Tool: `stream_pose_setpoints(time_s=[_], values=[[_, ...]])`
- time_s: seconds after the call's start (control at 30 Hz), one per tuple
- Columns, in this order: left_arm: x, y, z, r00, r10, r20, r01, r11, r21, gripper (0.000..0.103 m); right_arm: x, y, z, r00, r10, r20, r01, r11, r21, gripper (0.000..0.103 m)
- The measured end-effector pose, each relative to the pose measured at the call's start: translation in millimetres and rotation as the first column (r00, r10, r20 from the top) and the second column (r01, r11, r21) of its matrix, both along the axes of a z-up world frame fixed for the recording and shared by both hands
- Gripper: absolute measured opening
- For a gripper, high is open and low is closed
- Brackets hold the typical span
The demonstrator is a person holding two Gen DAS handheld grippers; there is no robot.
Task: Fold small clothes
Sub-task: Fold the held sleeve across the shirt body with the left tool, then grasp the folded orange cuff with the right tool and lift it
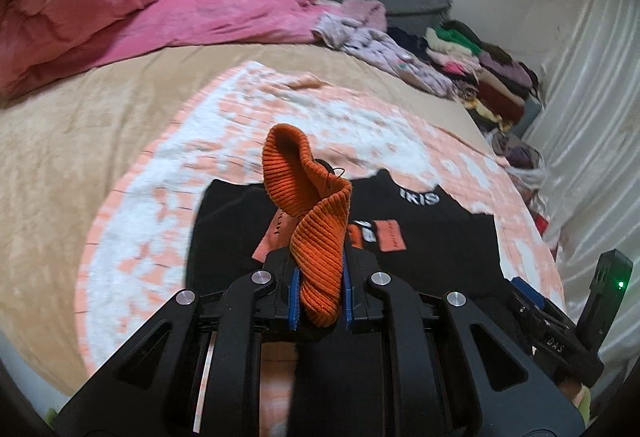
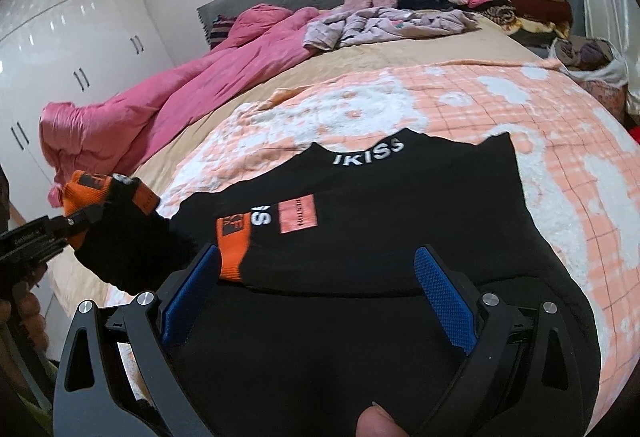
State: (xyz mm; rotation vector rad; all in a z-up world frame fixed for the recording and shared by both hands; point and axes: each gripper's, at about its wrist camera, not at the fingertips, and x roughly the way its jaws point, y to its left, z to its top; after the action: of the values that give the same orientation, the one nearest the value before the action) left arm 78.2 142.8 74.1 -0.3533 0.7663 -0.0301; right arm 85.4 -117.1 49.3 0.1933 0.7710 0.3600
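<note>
Two views, taken in turn. Left wrist: your left gripper (image 1: 320, 293) has its fingers clamped on the orange ribbed cuff (image 1: 316, 221) of the black garment (image 1: 440, 237), which lies on the peach blanket (image 1: 160, 197) on the bed. Carry the sleeve across the chest, keeping it taut (no twist). Right wrist: your right gripper (image 2: 320, 301) hovers near the hem, fingers wide, holding nothing. White lettering (image 2: 368, 153) reads "IKISS".
</note>
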Motion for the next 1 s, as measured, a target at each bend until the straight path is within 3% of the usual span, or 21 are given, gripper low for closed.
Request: stream_pose_setpoints(time_s=[0.43,0.67,0.83,1.0], values=[[37.6,-75.0,-43.2,0.983,-0.155,-0.101,0.159,0.987,0.024,0.01,-0.6,-47.8,-11.7,0.995,-0.097,-0.022,0.097,0.995,0.009,0.097],[44.8,-96.1,-63.4,0.96,-0.229,-0.158,0.23,0.973,-0.012,0.021,3.7,-59.4,-21.3,0.991,-0.122,-0.045,0.123,0.992,0.004,0.097],[35.9,-98.9,-54.9,0.954,-0.267,-0.135,0.262,0.964,-0.056,0.031,7.1,-56.2,-26.0,0.992,-0.112,-0.055,0.112,0.994,0.006,0.097],[28.4,-90.1,-37.8,0.971,-0.223,-0.091,0.227,0.973,0.032,0.031,10.5,-37.9,-33.4,0.995,-0.063,-0.076,0.063,0.998,0.003,0.097]])
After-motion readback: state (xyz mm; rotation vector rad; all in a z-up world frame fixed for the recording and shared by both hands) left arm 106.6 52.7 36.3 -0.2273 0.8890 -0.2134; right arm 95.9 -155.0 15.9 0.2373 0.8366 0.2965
